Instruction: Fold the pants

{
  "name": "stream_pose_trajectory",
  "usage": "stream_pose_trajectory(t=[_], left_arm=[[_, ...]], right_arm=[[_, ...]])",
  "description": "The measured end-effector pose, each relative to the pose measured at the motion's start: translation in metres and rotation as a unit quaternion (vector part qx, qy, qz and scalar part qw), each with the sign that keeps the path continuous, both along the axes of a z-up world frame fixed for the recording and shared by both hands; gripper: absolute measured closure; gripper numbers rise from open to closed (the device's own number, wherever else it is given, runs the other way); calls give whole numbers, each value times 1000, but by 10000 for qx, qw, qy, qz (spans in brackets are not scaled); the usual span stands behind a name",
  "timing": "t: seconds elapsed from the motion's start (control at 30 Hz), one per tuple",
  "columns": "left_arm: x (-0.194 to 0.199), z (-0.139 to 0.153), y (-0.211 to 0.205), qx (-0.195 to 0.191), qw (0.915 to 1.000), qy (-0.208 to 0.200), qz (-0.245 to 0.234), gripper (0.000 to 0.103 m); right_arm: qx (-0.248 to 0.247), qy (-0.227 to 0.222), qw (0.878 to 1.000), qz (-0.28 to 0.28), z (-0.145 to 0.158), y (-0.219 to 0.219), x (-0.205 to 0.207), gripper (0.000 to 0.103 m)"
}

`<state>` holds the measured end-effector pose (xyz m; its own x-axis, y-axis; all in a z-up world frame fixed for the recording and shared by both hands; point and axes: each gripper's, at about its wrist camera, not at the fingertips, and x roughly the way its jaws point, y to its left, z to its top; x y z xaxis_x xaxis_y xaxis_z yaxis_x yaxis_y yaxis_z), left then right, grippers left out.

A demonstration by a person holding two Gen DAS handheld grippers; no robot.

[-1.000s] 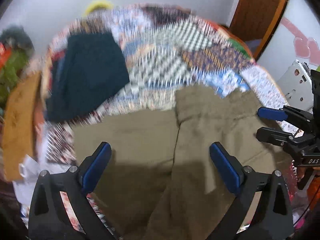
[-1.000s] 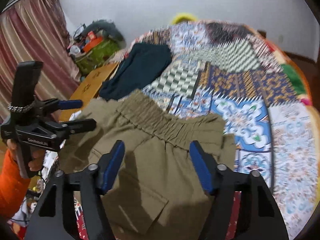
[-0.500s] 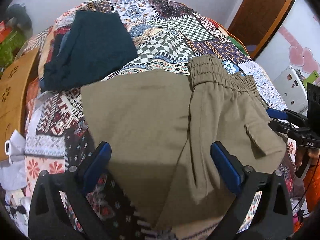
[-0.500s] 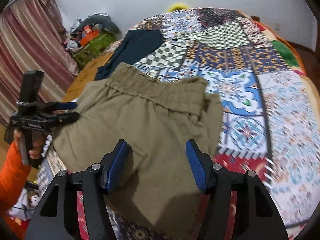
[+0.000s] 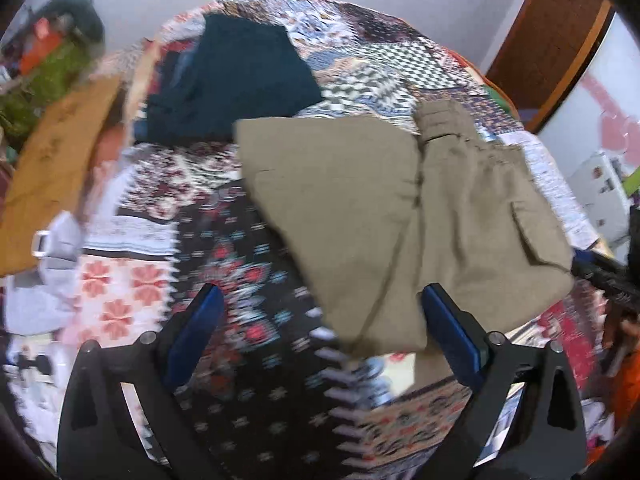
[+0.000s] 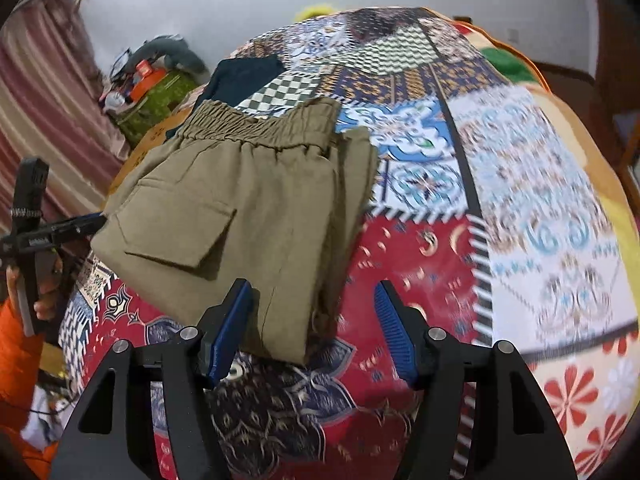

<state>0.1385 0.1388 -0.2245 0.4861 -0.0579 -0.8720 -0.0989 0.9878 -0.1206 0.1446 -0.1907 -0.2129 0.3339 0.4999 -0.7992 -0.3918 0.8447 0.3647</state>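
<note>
- The pants (image 6: 240, 216) lie folded on the patchwork bedspread (image 6: 520, 184), waistband at the far end.
- The right gripper (image 6: 314, 332) (fingers spread, empty) hovers at their near hem, nearer than the left gripper (image 5: 320, 344), also spread.

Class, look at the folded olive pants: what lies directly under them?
The olive pants rest on the patchwork quilt, whose patterns show all around them. Whatever lies beneath the fabric itself is covered and cannot be seen.

The folded pants (image 6: 240, 208) lie on the bed (image 6: 520, 184) near its front edge. Behind them, toward the far edge, lies another folded garment (image 5: 232, 80), just touching the pants' rear corner.
</note>
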Motion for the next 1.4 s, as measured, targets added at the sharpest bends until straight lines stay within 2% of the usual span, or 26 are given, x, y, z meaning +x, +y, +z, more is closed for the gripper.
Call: stream_pose_trajectory(t=[0.3,0.37,0.43,0.47,0.53,0.6,0.73,0.9,0.97,1.1,1.23,1.4], left_arm=[[-15,-3,20,10,9996,47,263,2],[-16,-1,20,259,9988,41,413,4],[-17,0,26,618,9962,93,599,12],[-19,1,32,586,9959,120,677,14],[-24,4,45,225,9966,101,787,14],[-26,11,51,116,9964,-10,845,14],[-16,23,41,-31,9978,-172,632,14],[17,18,29,-286,9986,-115,421,14],[32,10,26,-430,9985,-42,345,14],[50,-1,24,-354,9988,34,332,14],[61,-12,30,-662,9971,129,349,14],[70,-20,29,-876,9956,181,279,16]], right_arm=[[-58,-39,10000,-69,-1,1,-6,45],[-72,-55,9999,-96,-1,-1,-8,43],[-111,-81,9998,-132,1,-4,-11,42],[-137,-80,9997,-159,3,-5,-12,42],[-200,-111,9996,-189,6,-8,-12,42],[-283,-188,9992,-206,12,-9,-11,42],[-259,-337,9986,-301,24,-9,-2,37],[-100,-458,9981,-389,31,-2,16,31],[-31,-405,9986,-340,28,3,25,29],[-27,-150,9996,-236,12,13,43,29],[79,210,9996,-147,-8,19,55,29],[538,557,9969,-104,-23,19,69,29]])
